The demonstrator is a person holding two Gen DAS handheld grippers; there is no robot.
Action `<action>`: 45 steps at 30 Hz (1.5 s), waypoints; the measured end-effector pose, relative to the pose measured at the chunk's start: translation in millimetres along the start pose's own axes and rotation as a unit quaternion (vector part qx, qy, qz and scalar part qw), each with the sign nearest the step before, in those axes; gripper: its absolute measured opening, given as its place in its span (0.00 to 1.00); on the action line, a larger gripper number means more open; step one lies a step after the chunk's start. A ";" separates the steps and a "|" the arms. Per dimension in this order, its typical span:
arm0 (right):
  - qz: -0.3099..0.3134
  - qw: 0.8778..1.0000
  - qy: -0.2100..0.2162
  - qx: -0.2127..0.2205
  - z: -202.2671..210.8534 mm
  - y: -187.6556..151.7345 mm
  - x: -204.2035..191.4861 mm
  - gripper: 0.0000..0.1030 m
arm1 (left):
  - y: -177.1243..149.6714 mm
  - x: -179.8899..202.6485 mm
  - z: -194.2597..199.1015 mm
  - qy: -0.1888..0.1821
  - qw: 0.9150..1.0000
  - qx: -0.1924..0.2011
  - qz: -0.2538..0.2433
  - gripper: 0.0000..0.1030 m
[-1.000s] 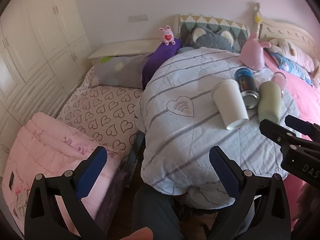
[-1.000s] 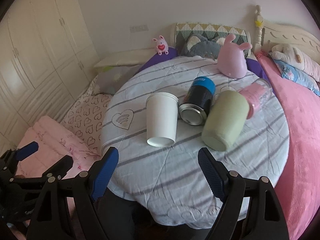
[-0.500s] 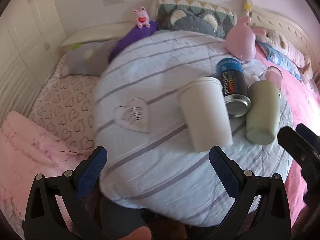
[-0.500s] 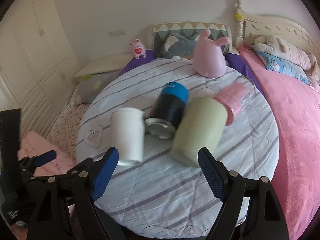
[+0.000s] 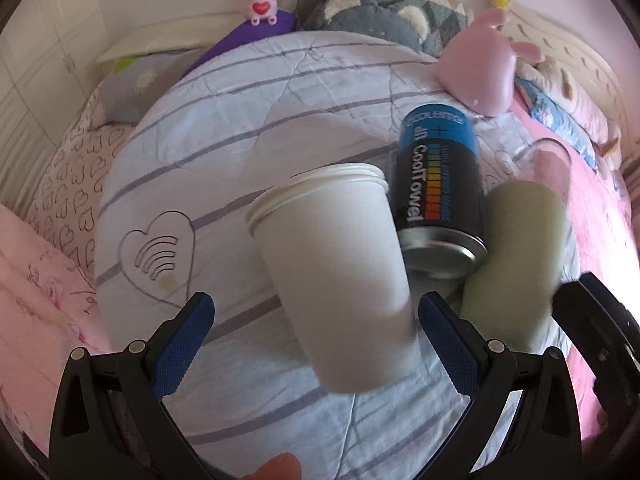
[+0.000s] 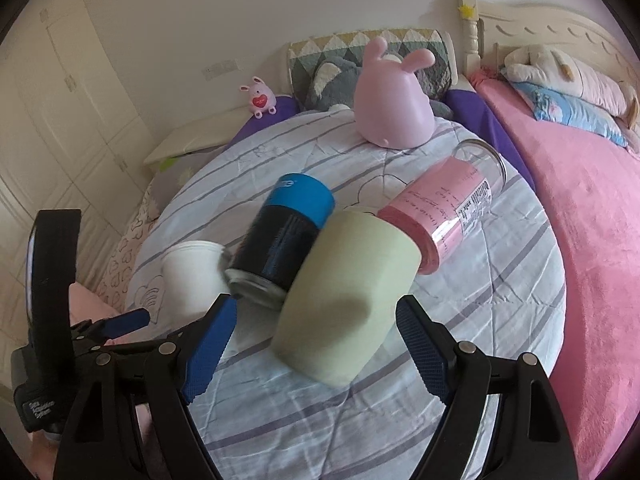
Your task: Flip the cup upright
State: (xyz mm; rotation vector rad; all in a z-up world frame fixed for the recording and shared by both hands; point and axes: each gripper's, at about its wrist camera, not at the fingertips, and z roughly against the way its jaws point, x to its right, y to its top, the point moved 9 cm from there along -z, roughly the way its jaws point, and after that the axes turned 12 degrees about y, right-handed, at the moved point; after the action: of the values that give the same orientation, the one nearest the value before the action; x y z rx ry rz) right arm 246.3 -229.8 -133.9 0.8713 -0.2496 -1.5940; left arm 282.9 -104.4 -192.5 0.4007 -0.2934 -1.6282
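On the striped quilt (image 5: pixel 224 128) four containers lie on their sides in a row near its middle, nearer the right edge than the left. Leftmost is the white paper cup (image 5: pixel 340 280), its rim pointing toward the far edge and its base toward the near edge; a heart emblem (image 5: pixel 158 258) printed on the quilt sits to its left. The left gripper (image 5: pixel 316 324) hangs at the cup's base with its blue-padded fingers (image 5: pixel 186 340) spread wide on either side of the cup, and no pad clearly touches it. Just right of the cup, touching it, lies a black and blue can (image 5: pixel 440 188) with its metal end facing the near edge. Next comes the pale green cup (image 6: pixel 348 296), pressed against the can, base toward the near edge. The right gripper (image 6: pixel 316 344) is at this cup's base, its fingers parted wide with the cup's lower end between them, apparently without contact. Rightmost is a pink-wrapped glass jar (image 6: pixel 444 208), its near end tucked against the green cup's far end and its clear mouth aimed at the far right edge. Beyond the row, at the quilt's far edge, stands a pink rabbit toy (image 6: pixel 392 104).
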 end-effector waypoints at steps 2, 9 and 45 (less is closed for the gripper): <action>-0.002 1.000 0.005 0.000 -0.6 0.3 4.1 0.80 | 1.0 -1.8 -4.8 0.009 1.000 0.000 0.003 1.00; -0.010 1.000 0.007 0.001 0.0 0.9 16.2 0.80 | 0.7 -10.2 -14.6 -0.013 1.000 -0.013 -0.001 0.80; -0.010 1.000 -0.017 0.019 -26.8 35.5 17.0 0.80 | 170.2 -33.0 -99.0 -0.004 0.998 0.044 -0.054 0.58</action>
State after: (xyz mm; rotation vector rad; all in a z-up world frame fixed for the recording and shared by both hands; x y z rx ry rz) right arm 291.1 -245.5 -137.5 0.8783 -0.2979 -1.6285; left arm 480.9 -83.5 -207.8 0.4849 -0.3557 -1.7275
